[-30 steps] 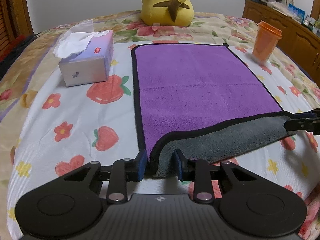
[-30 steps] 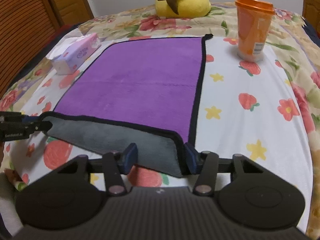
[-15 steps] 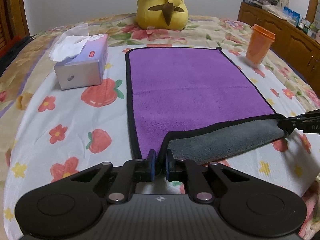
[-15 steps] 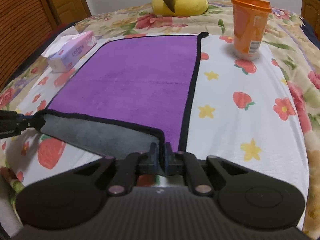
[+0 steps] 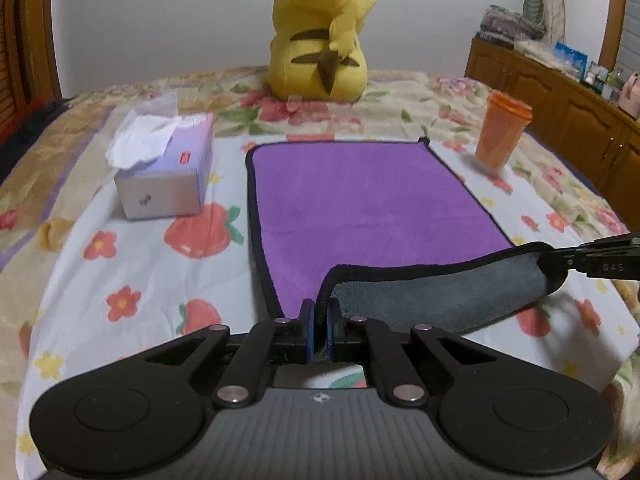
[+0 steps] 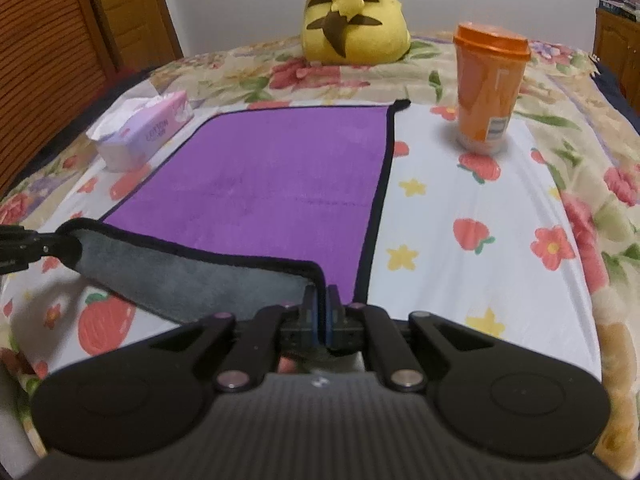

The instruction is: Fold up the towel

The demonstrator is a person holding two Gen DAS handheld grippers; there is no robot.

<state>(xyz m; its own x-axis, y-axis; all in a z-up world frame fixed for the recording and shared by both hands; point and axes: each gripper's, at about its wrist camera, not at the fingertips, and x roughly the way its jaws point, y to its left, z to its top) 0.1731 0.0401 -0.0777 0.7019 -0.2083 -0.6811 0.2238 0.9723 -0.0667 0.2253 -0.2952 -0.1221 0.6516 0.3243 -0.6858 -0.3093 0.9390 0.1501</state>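
Note:
A purple towel (image 5: 360, 196) with black trim and a grey underside lies flat on the bed; it also shows in the right wrist view (image 6: 272, 184). Its near edge is lifted and curled over, grey side up. My left gripper (image 5: 319, 312) is shut on the towel's near left corner. My right gripper (image 6: 320, 300) is shut on the near right corner. Each gripper shows at the edge of the other's view, the right gripper (image 5: 560, 262) at the right and the left gripper (image 6: 60, 246) at the left, holding the raised edge between them.
A tissue box (image 5: 164, 176) stands left of the towel. An orange lidded cup (image 6: 488, 88) stands to its right. A yellow plush toy (image 5: 320, 36) sits beyond the far edge. Wooden cabinets (image 5: 560, 108) line the right wall. The bed sheet (image 5: 120, 272) has a strawberry print.
Both grippers closed on the near corners of the towel, then lifted the near edge off the bed. The grey underside now hangs raised between them.

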